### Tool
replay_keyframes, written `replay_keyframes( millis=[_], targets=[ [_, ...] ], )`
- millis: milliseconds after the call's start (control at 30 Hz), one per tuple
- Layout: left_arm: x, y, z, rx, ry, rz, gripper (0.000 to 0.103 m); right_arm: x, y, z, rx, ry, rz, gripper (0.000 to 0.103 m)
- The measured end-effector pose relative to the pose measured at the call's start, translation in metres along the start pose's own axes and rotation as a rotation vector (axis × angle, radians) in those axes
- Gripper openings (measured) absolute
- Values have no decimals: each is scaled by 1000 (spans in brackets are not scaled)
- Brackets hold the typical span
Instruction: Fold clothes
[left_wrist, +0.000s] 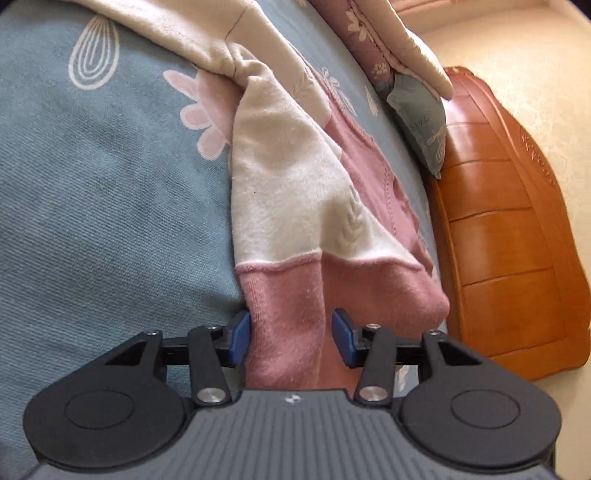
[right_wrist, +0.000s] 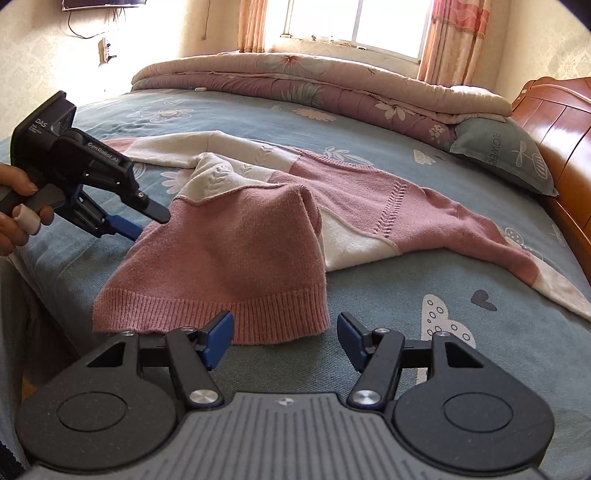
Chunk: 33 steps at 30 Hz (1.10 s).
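Surface: blue flower-printed bedsheet (right_wrist: 369, 302) on a bed, orange wooden headboard (right_wrist: 554, 122) at 2 o'clock.
Garment: pink-and-cream knitted sweater (right_wrist: 258, 236) lies mid-bed, hem folded over towards 6 o'clock.
Left gripper (left_wrist: 291, 339): jaws partly open, pink knit between the blue pads, not pinched.
Right gripper (right_wrist: 284, 339): jaws wide, holding nothing, just short of the ribbed hem.

We read "DAS" and "GenRobot.AI" on the left gripper (right_wrist: 138, 230) and "FLOWER" on the grey pillow (right_wrist: 506, 155) at the bed's headboard edge.
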<state>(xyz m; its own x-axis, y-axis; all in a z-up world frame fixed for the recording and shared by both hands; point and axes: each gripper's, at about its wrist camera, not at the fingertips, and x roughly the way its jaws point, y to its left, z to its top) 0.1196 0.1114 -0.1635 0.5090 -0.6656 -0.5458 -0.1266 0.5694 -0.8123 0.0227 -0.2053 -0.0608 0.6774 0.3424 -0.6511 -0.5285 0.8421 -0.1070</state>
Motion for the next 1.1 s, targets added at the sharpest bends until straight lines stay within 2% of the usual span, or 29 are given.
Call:
replay_keyframes(
  millis=[67,167,233,267,433,467,567,633,733,767,800,867,933,967,1100],
  targets=[
    [-1,5,-4,-32,-15,-31,48,0,0,0,5,-3,6,68],
    [-4,13,-23,-62,7,-81,48,1,-3,-2,16,-3,20,69],
    [-8,11,-34,3,7,-76,46,3,-5,-4,28,0,32,71],
    [-8,10,-34,21,2,-70,47,5,-6,-5,38,1,39,71],
    [8,7,-21,-18,-26,-100,46,10,-19,-12,178,-7,108,71],
    [11,5,-19,-9,-35,-85,39,9,-23,-15,216,-15,124,71],
    [15,-2,-24,32,-71,-32,26,7,-35,-26,331,-33,159,73],
    [12,3,-29,7,-92,-8,12,7,-45,-33,403,-34,176,75],
    [4,-1,-30,33,-107,31,12,9,-58,-32,476,-45,190,78],
    [-1,-8,-30,75,-112,64,12,11,-62,-29,496,-53,192,79],
    [-6,-18,-29,138,-118,110,13,13,-66,-24,516,-63,196,80],
    [-20,-39,-26,250,-143,207,28,17,-75,-16,557,-83,213,83],
    [-37,-58,-24,341,-193,292,37,27,-79,-9,577,-90,259,89],
    [-46,-65,-23,366,-217,308,43,34,-77,-6,572,-88,278,92],
    [-64,-95,-12,431,-271,328,51,66,-66,7,521,-80,308,93]
  ],
)
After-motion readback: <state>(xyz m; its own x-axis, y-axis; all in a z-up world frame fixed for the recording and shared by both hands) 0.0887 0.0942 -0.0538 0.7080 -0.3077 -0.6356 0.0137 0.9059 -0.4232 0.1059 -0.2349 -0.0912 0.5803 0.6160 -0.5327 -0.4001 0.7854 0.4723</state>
